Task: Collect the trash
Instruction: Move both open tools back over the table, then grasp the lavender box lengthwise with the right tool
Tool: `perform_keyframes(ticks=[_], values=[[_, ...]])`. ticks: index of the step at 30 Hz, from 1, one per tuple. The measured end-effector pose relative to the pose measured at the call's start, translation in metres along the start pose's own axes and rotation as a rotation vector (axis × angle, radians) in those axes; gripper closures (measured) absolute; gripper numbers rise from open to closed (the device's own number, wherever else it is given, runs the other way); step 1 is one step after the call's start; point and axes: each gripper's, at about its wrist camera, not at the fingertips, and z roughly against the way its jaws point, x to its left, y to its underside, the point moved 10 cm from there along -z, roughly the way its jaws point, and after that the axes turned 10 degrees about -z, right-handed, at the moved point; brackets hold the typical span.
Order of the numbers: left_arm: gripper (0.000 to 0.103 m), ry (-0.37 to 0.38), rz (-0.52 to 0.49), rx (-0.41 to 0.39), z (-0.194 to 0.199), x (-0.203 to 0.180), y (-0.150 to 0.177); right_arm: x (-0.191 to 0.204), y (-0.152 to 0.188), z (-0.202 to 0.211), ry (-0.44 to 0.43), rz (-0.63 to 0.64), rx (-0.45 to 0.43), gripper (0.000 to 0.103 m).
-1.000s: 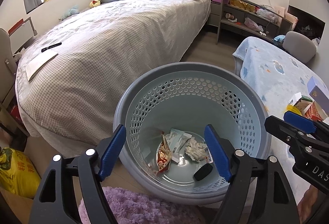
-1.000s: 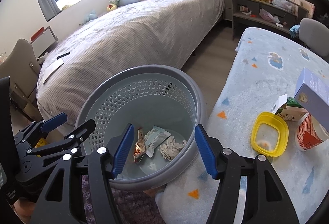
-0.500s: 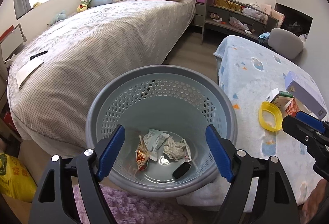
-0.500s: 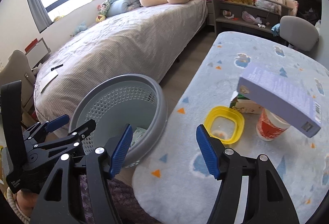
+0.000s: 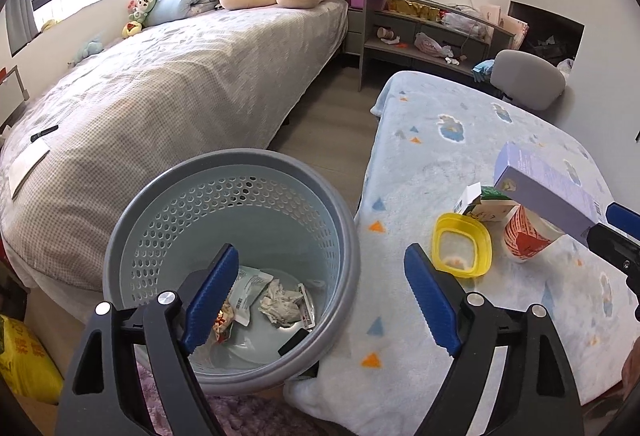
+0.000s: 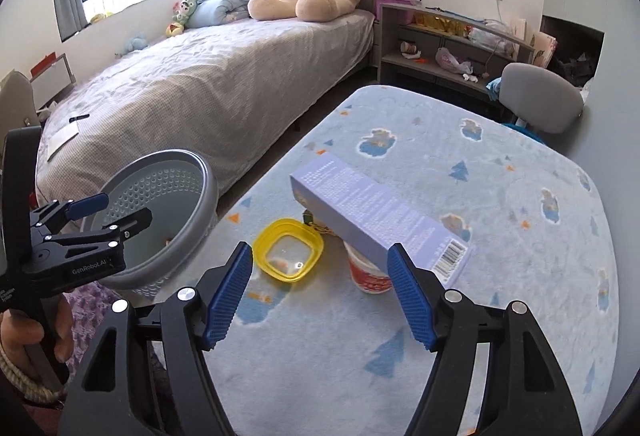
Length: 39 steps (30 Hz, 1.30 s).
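Two handheld grippers hover over a low table draped in a pale blue blanket (image 6: pixel 480 195), beside a grey perforated waste basket (image 5: pixel 348 236) that stands on the floor against the table's edge, placed there, it seems, so that rubbish can be dropped straight in. The basket already holds crumpled paper (image 5: pixel 280 304) and a few wrappers. The left gripper (image 5: pixel 320 300) sits above the basket's rim, its blue jaws opening wide with nothing between them. The right gripper (image 6: pixel 320 292) points down at the remaining trash on the table, its jaws also opening and empty. There, a long lilac carton (image 6: pixel 376 220) lies propped on a red and white cup (image 6: pixel 366 274) and a small green carton (image 5: pixel 486 203), so it tilts; its long axis runs diagonally, the barcode end towards the right gripper and the other end towards the bed. A yellow lid (image 6: pixel 290 250) lies flat just beside the cup; whether it holds crumbs is hard to tell
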Motion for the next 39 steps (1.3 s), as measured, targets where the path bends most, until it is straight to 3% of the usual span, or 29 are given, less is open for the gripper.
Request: perform_keyframes(ticks=[14,16,33,39], values=[[0.02,-0.024,-0.026,0.01,-0.005,-0.024,-0.014,-0.029,-0.027,-0.022,-0.026,0.136,0.041,0.032],[0.02,-0.023,-0.029,0.011,-0.006,-0.027,-0.015,-0.028,-0.03,-0.025,-0.045,0.161,0.054,0.028],[0.02,-0.028,-0.05,0.03,-0.014,-0.038,-0.017,-0.025,-0.02,-0.07,-0.074,0.25,0.176,0.026],[0.02,-0.028,-0.049,0.03,-0.017,-0.039,-0.017,-0.027,-0.018,-0.078,-0.063,0.259,0.187,0.036]])
